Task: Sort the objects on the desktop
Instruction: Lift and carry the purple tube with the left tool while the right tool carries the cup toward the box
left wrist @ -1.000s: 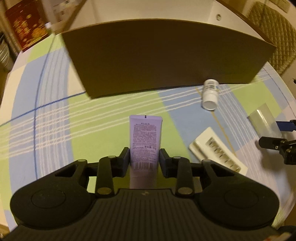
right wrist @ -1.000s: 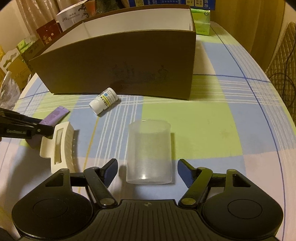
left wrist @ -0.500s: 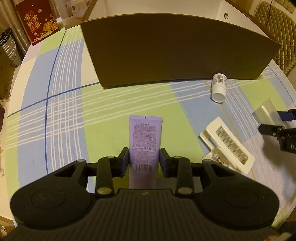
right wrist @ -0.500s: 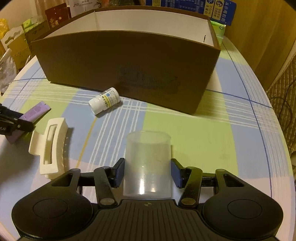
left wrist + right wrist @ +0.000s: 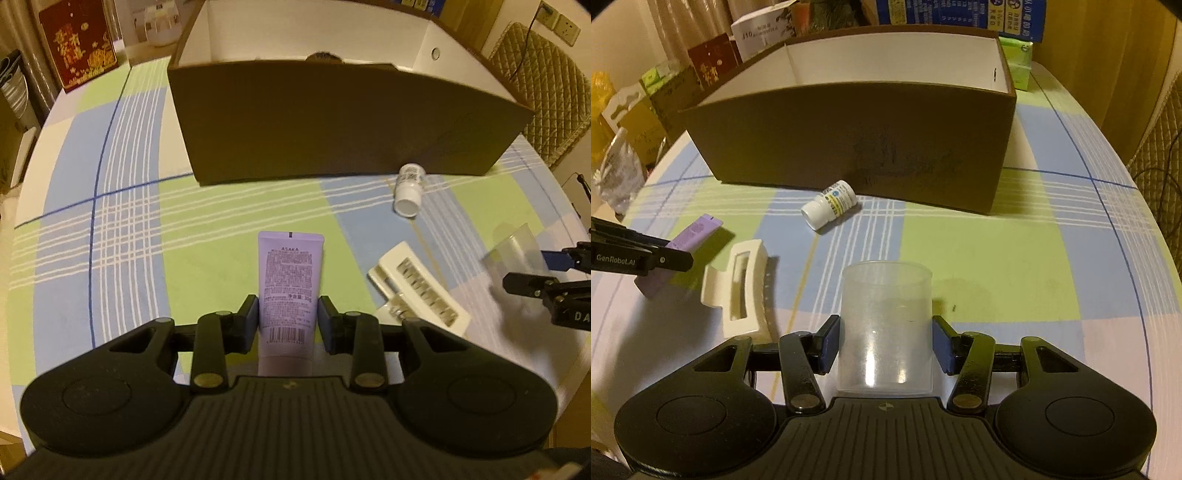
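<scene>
Both wrist views look low across the table toward the brown box point(image 5: 343, 122), sharing the pill bottle point(image 5: 833, 208).

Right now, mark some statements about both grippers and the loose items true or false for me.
1. The left gripper is shut on the purple tube. True.
2. The right gripper is empty. False: it is shut on the clear plastic cup.
3. The white pill bottle stands upright. False: it lies on its side near the brown box.
4. The cream hair clip lies on the tablecloth, ungripped. True.
</scene>
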Tool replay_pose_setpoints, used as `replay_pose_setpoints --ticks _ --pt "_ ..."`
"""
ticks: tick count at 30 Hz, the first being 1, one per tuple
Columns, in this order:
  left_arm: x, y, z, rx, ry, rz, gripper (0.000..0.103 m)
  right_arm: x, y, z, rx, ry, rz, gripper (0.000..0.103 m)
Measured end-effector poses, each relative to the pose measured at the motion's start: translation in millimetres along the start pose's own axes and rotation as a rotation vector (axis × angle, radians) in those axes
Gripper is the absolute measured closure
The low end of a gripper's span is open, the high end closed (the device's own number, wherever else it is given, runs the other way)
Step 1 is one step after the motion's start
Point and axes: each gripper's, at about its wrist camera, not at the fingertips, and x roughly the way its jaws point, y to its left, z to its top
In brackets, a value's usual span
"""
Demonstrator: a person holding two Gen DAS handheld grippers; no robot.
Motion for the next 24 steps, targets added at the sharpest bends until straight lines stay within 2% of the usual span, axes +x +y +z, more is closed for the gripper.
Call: replay_pose_setpoints --ticks 13,24 --pt "-48 -10 16 -0.014 -0.103 -0.029 0.074 -17 12 13 -0.019 -0.031 0.061 0.054" --pt "-77 -15 61 0.008 -0.218 -0.05 0.074 -36 19 59 -0.051 -0.129 0.099 0.054"
